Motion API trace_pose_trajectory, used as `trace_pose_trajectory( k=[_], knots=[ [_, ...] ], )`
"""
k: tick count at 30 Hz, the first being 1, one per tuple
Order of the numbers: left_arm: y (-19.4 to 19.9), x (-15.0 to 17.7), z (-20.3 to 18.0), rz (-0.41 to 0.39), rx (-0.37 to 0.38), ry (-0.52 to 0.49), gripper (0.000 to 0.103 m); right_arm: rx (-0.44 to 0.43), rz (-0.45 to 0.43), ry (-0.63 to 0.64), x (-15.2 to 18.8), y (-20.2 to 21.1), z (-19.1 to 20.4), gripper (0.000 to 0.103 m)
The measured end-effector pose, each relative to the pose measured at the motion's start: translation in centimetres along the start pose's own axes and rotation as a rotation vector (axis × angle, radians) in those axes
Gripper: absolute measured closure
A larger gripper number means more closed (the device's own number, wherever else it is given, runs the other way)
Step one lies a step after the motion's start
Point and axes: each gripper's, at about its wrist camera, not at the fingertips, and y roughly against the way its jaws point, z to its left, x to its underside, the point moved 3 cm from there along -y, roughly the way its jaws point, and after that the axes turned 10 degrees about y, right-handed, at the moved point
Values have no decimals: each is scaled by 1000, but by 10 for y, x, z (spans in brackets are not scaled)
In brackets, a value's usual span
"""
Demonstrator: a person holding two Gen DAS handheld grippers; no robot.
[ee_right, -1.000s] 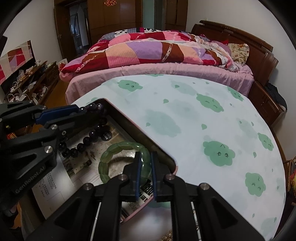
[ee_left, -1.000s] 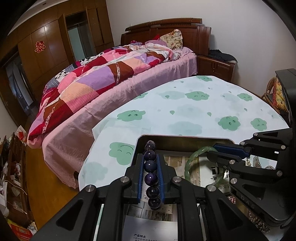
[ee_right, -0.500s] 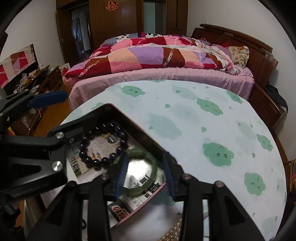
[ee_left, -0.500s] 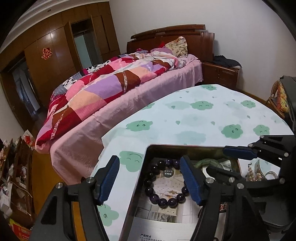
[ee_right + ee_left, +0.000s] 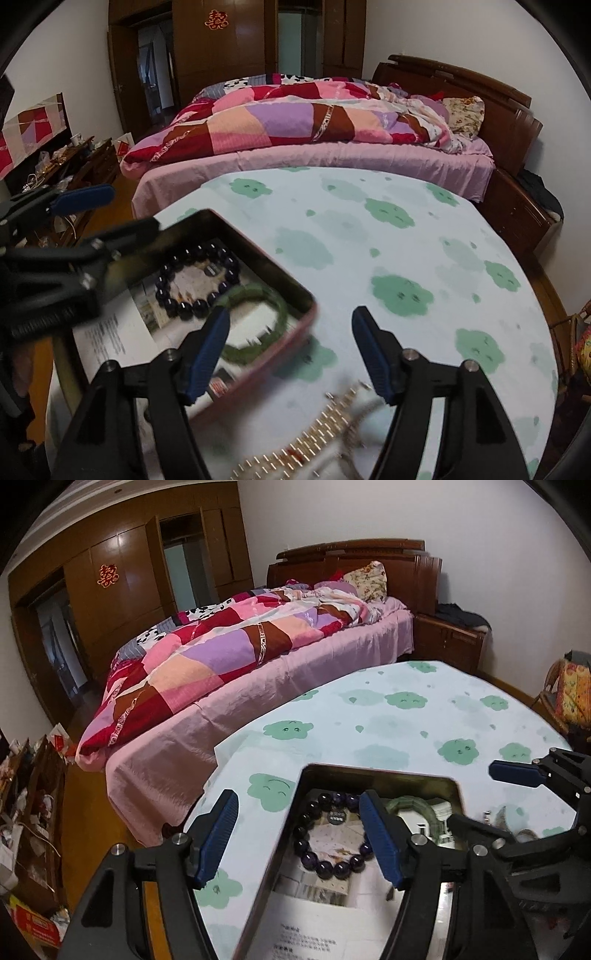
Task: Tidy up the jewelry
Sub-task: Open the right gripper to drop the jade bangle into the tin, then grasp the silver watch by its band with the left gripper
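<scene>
Left claw [image 5: 297, 834] spread wide, right claw [image 5: 290, 349] opening, nothing gripped; bead bracelet [image 5: 332, 836] and green bangle [image 5: 258, 321] seen in tin [image 5: 295, 288] at table [image 5: 369, 240] edge; bed [image 5: 314, 122] behind.

A bed [image 5: 258, 672] with a patchwork quilt [image 5: 295, 122] and floral pillow [image 5: 365, 579] stands beyond the table's cloud-print cloth [image 5: 406, 258]. Brown wardrobes [image 5: 122, 602] line the far wall; a cluttered shelf [image 5: 74, 158] stands left.

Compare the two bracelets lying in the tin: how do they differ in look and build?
The beaded bracelet is a string of separate dark purple round beads; the green bangle is one solid, smooth ring. The beaded bracelet lies nearer the tin's far corner, the green bangle nearer its pink front edge. Both lie flat on printed paper in the tin, with neither gripper holding them.
</scene>
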Motion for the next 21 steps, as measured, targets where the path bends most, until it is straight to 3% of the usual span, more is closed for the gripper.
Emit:
trace_pose_trajectory(
  k=[7,12,21],
  knots=[
    [30,22,-22,-26,41,-2,34,50,14,-81,45,33,-41,29],
    [49,41,-44,-25,127,3,34,73,29,-170,82,55,-63,29],
    [57,60,-106,-4,229,-98,34,58,50,-213,130,71,-67,33]
  ],
)
